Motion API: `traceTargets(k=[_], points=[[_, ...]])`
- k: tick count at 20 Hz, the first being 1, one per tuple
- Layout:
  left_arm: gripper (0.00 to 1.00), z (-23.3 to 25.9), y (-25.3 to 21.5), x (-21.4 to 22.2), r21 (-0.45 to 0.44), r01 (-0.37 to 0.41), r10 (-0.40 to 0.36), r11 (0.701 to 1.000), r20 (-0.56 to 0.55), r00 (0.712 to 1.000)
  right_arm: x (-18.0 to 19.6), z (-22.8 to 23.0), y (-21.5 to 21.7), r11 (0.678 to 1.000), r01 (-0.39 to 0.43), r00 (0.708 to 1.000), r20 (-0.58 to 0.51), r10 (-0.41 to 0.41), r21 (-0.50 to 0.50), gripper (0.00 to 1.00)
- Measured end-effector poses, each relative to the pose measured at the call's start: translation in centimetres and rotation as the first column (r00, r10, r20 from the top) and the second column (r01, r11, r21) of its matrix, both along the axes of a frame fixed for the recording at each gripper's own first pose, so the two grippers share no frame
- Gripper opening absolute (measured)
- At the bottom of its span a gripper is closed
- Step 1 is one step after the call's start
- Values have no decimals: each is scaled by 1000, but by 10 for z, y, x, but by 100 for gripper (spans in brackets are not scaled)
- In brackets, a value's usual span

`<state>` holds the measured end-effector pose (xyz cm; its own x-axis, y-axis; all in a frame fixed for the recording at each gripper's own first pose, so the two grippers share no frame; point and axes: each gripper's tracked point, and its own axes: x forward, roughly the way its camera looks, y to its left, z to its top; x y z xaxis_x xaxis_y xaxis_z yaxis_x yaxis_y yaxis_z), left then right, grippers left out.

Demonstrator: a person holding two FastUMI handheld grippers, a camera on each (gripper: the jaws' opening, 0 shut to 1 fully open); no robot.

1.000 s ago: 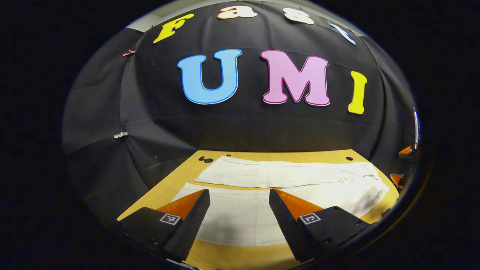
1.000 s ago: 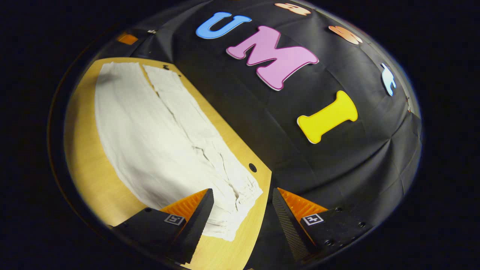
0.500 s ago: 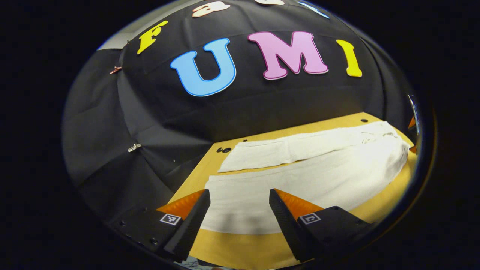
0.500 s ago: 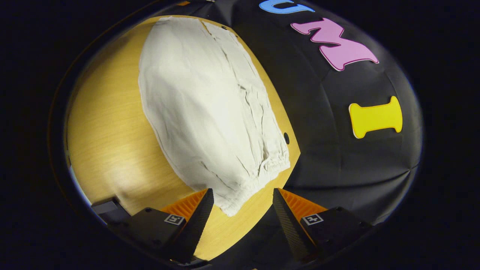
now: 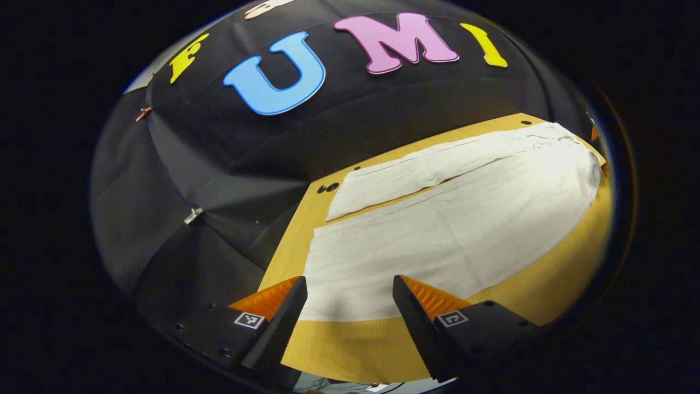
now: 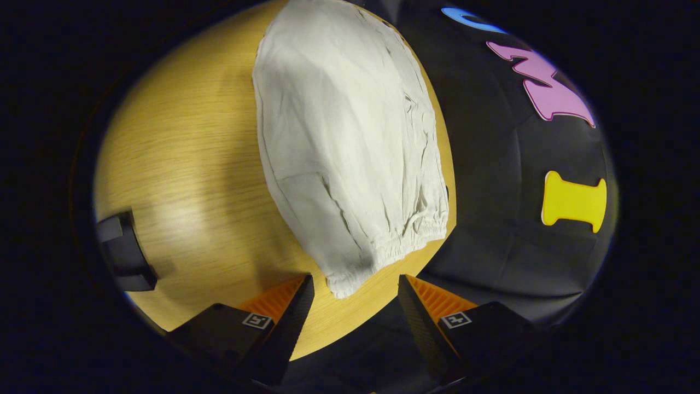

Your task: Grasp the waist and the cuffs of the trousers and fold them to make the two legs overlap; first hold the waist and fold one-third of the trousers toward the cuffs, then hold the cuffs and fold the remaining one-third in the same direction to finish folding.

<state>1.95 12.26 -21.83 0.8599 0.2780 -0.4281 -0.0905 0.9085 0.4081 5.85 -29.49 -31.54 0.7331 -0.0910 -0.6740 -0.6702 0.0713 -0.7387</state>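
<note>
Both grippers lowered nearer trousers [image 5: 448,230]; jaws remain apart, empty.

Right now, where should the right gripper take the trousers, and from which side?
At the near corner of the gathered waistband of the trousers, judging by the right gripper view. That corner lies flat on the table, just ahead of the open right gripper, so come in low from the table's edge and pinch hem and leg together.

left gripper [image 5: 349,298]: two wedge-shaped fingers with ribbed inner faces, on black blocks
left markings: a small square black-and-white tag on each block; screws along the edges
right gripper [image 6: 354,298]: same wedge fingers, black blocks, one square tag each, screws
</note>
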Motion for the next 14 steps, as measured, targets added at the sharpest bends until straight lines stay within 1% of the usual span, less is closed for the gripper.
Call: traceTargets(k=[3, 5, 6, 7, 9, 11, 12, 13, 14], points=[[98, -12, 20, -4, 1, -40, 40, 999, -26, 999, 11, -3, 2, 999, -26, 1000, 5, 26, -29, 94], [98, -18, 41, -9, 58, -47, 50, 997, -63, 997, 15, -4, 4, 996, -61, 998, 19, 62, -60, 94], [98, -19, 51, -8, 99, -31, 39, 995, -77, 996, 16, -3, 5, 995, -73, 997, 24, 75, -75, 93], [98, -25, 61, -9, 144, -8, 23, 990, -101, 995, 17, -2, 6, 994, -75, 997, 27, 78, -84, 93], [98, -36, 80, -11, 236, 57, -18, 970, -165, 986, 19, -7, 4, 994, -60, 998, 7, 61, -88, 93], [98, -49, 95, -4, 301, 139, -69, 944, -231, 970, 20, -11, 6, 994, -60, 998, -18, 58, -91, 83], [97, -56, 104, -2, 332, 181, -91, 926, -269, 959, 20, -13, 5, 993, -63, 998, -27, 61, -95, 76], [97, -58, 111, -1, 365, 230, -119, 902, -301, 946, 20, -12, 5, 993, -71, 997, -28, 68, -99, 74], [96, -61, 114, 4, 391, 295, -163, 872, -336, 928, 20, -13, 5, 992, -75, 997, -27, 73, -104, 70]])
